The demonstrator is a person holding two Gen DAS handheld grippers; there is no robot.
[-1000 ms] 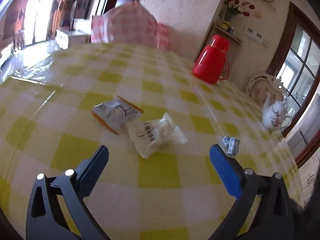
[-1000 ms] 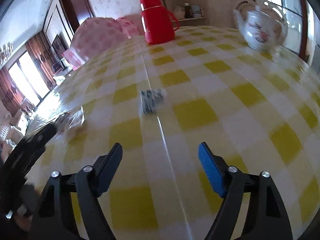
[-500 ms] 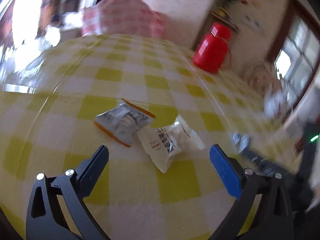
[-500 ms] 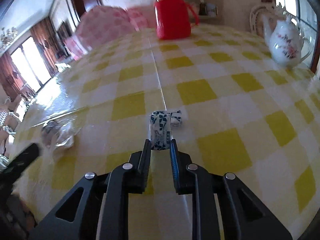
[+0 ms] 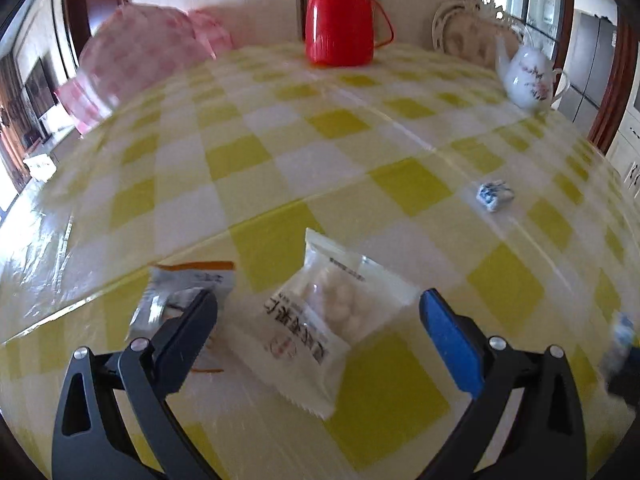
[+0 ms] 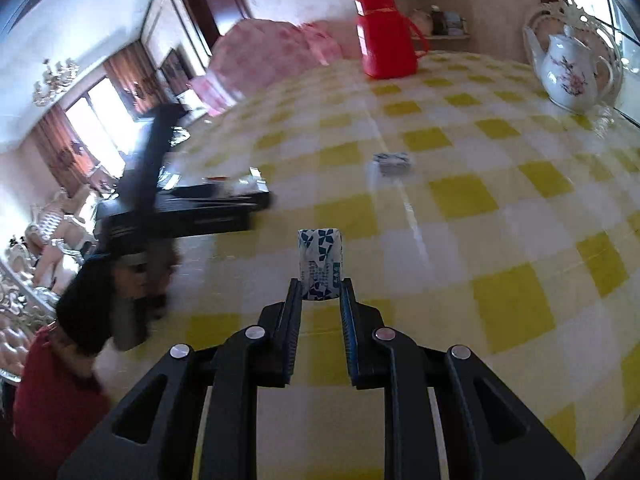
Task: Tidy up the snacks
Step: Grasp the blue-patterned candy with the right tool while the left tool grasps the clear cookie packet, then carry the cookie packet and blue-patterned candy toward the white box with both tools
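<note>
My left gripper (image 5: 318, 312) is open, low over the yellow checked table (image 5: 280, 152), with a clear packet of white snacks (image 5: 332, 312) between its fingers. A grey packet with orange trim (image 5: 180, 292) lies by the left finger. A small blue-and-white candy (image 5: 494, 196) lies farther right. My right gripper (image 6: 320, 292) is shut on a blue-and-white candy (image 6: 320, 264), held above the table. A second such candy (image 6: 392, 162) lies on the table ahead. The left gripper shows in the right wrist view (image 6: 192, 208), blurred.
A red thermos (image 5: 340, 20) stands at the far edge. A white flowered teapot (image 5: 528, 76) stands at the far right. A pink checked food cover (image 5: 140, 64) sits at the far left. The person's gloved hand (image 6: 120, 292) is at the left.
My right gripper closed on one blue-and-white candy and lifted it off the table. My left gripper moved down over the clear packet and turned toward the thermos.
</note>
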